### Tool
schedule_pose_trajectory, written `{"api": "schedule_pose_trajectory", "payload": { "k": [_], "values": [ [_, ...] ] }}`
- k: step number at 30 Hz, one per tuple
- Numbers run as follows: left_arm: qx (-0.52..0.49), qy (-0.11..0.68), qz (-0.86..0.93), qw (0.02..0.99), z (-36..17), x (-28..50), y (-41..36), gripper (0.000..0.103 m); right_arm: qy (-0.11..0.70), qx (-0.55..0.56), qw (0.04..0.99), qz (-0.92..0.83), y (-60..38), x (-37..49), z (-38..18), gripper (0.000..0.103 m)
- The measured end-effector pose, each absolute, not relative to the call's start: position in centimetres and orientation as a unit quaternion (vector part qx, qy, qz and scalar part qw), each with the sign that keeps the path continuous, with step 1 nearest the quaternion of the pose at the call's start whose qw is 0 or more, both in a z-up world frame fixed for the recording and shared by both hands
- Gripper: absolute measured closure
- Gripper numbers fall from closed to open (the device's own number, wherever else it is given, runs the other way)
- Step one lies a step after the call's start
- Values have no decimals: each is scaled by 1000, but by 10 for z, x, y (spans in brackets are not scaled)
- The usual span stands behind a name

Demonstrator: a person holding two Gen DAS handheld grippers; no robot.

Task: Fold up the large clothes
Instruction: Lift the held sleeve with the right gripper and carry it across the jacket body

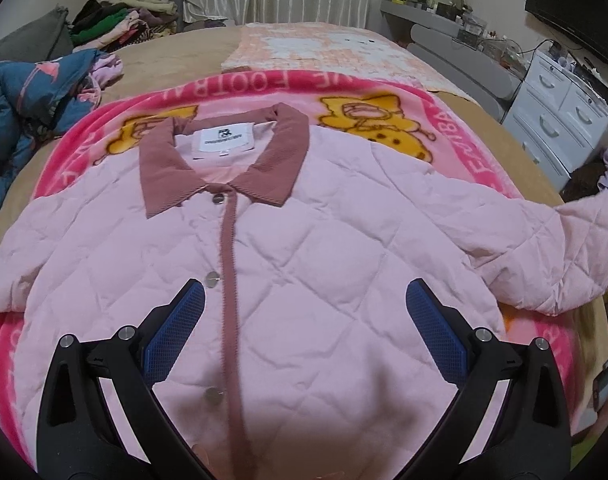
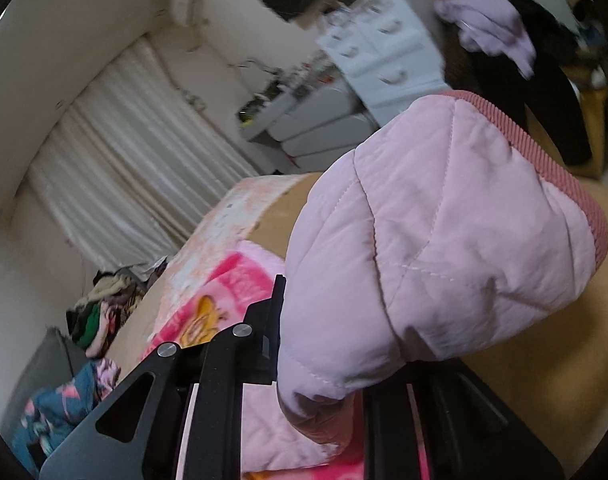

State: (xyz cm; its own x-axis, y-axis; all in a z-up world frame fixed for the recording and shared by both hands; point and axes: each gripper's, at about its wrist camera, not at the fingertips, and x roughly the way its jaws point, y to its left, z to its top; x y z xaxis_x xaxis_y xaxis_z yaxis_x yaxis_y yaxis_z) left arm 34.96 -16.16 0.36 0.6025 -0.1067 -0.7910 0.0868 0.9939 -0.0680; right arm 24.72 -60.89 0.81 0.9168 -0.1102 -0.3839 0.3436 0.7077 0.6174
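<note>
A pink quilted jacket (image 1: 304, 240) with a dusty-rose collar lies face up and buttoned on a pink cartoon blanket (image 1: 455, 120) on the bed. My left gripper (image 1: 304, 300) is open and empty, hovering above the jacket's chest. My right gripper (image 2: 323, 368) is shut on the jacket's sleeve (image 2: 443, 240) near its ribbed cuff and holds it lifted off the bed. The raised sleeve also shows at the right edge of the left wrist view (image 1: 575, 248). The right fingertips are hidden by the fabric.
A blue patterned garment (image 1: 28, 100) lies bunched at the bed's left side. A pile of clothes (image 1: 120, 20) sits at the far left corner. White drawers (image 1: 563, 120) and a cluttered desk stand right of the bed. A peach cartoon sheet (image 1: 323, 52) covers the far end.
</note>
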Motion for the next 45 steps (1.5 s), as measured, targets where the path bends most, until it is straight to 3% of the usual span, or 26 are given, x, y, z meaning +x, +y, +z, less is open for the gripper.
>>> {"api": "schedule_pose_trajectory", "payload": {
  "k": [45],
  "values": [
    [-104,380,5,919,54,340,51,8,160,88,982,48,-300,305,142,88]
  ]
}}
